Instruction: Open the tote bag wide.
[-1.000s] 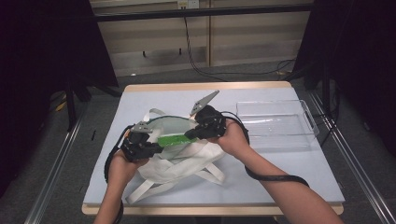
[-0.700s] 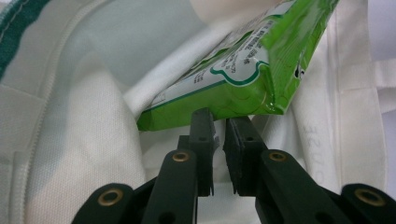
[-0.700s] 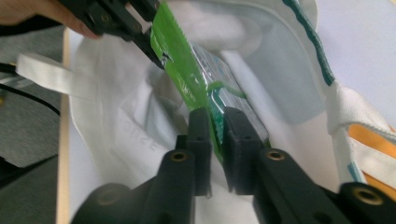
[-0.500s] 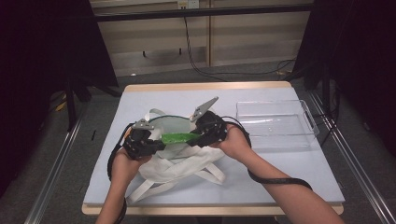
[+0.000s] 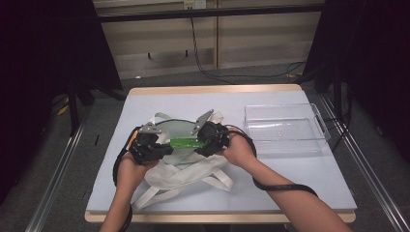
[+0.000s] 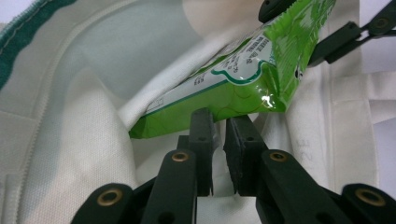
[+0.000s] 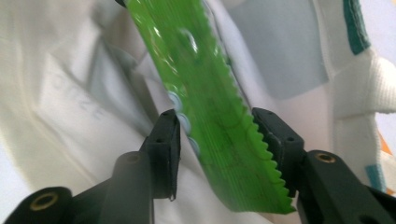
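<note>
- The green snack packet (image 5: 183, 142) lay slanted in the mouth of the white cloth bag (image 5: 181, 171), between my two grippers, its far end tucked under the fabric.
- My right gripper (image 7: 219, 135) had just been opening its jaws; they stood apart with the packet's serrated end between them, the pads off it.
- My left gripper (image 6: 219, 133) had its jaws nearly together, pinching a fold of the bag's cloth just below the packet.
- The bag lay crumpled on the desk (image 5: 145, 104), its straps trailing toward me.
- A clear plastic tray (image 5: 285, 128) stood to the right, apart from the bag.
</note>
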`<state>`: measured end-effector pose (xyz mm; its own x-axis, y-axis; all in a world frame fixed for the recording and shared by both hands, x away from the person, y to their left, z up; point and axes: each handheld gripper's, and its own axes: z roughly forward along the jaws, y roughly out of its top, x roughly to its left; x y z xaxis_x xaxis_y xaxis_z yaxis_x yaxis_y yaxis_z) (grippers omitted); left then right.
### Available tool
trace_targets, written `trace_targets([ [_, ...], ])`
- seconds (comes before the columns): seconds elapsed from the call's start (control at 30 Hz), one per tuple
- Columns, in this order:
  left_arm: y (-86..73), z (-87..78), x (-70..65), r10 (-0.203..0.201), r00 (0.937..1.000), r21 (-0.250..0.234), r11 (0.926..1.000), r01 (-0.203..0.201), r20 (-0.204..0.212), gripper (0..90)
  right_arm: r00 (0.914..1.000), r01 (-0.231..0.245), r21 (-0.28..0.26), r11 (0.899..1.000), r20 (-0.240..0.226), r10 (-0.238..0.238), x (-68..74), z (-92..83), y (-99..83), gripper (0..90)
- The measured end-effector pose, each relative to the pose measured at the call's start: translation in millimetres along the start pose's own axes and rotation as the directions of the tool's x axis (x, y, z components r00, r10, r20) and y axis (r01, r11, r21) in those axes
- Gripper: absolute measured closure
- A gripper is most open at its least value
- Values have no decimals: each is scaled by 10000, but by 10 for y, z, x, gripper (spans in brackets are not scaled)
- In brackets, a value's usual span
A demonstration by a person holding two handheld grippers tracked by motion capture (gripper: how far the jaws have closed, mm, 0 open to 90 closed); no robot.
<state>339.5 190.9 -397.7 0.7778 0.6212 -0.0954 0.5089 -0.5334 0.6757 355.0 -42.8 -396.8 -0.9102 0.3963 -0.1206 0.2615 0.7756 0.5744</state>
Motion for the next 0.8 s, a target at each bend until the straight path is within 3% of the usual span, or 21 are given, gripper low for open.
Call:
trace_targets([
  [0.03, 1, -2, 4, 49, 10000, 31, 10000, -49, 9, 814, 9999, 125, 15, 9999, 98, -125, -10, 13, -11, 580],
  [0.2, 2, 0, 2, -43, 9999, -94, 9999, 44, 97, 802, 9994, -339, -34, 9994, 14, 339, -59, 18, -40, 659],
  [0.33, 9, -3, -4, -53, 10000, -154, 9999, 53, 22, 717, 9992, -347, -24, 9994, 179, 347, -87, -21, -37, 713],
  [0.5, -11, -7, 29, -56, 10000, 142, 9999, 56, -21, 656, 9938, -1106, -177, 9937, -109, 1104, -194, -77, -110, 742],
  [0.6, -13, 13, 20, -203, 9996, 229, 9995, 207, -170, 591, 9889, -1468, -334, 9886, -266, 1459, -245, -107, -145, 754],
  [0.8, -5, 62, 5, -138, 9992, 528, 9985, 158, -379, 371, 9793, -1973, -367, 9796, -524, 1953, -304, -173, -154, 768],
])
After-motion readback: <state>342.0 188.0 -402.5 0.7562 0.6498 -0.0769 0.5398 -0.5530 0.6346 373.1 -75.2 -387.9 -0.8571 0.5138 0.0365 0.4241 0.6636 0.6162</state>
